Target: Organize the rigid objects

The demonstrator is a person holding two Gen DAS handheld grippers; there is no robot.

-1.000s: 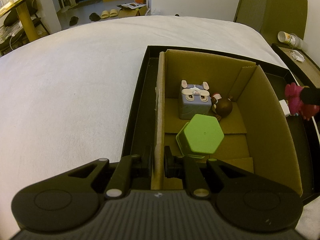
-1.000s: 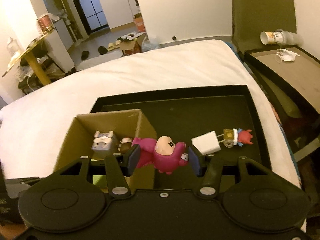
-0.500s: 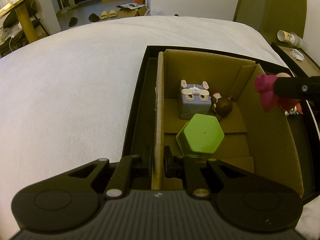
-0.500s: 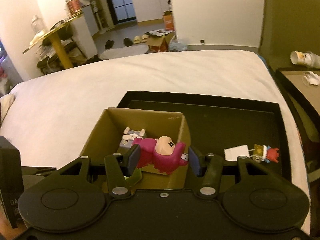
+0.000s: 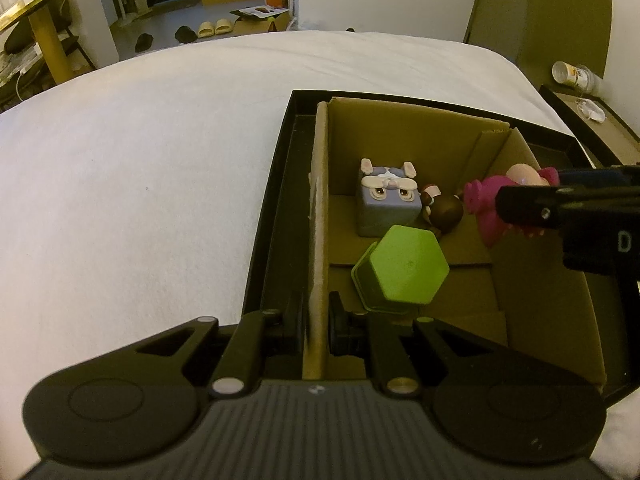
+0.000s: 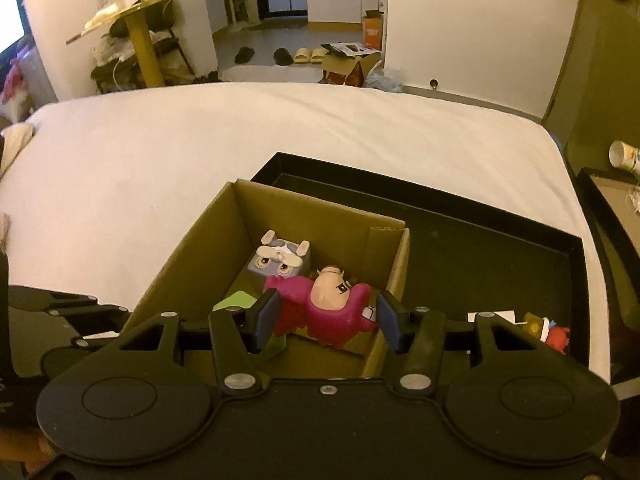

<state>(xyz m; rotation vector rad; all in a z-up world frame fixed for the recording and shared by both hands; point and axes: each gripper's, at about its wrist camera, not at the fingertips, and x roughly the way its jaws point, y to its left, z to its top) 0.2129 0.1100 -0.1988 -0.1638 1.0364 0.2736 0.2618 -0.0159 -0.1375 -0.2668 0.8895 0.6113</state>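
We see a big white bed (image 6: 200, 152) with a black tray (image 6: 480, 248) on it. In the tray's left part stands a cardboard box (image 5: 400, 140). Our left hand-held gripper (image 5: 316, 322) pinches the box's left wall at the bottom of the frame. Our right hand-held gripper (image 6: 326, 320) squeezes a pink toy figure (image 6: 320, 306) over the box. Inside the box sit a green hexagon cup (image 5: 400, 270) and a grey bunny cube (image 5: 386, 204).

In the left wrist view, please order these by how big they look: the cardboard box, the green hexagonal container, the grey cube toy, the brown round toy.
1. cardboard box
2. green hexagonal container, which lies nearer the camera, so its lead over the cube is unsure
3. grey cube toy
4. brown round toy
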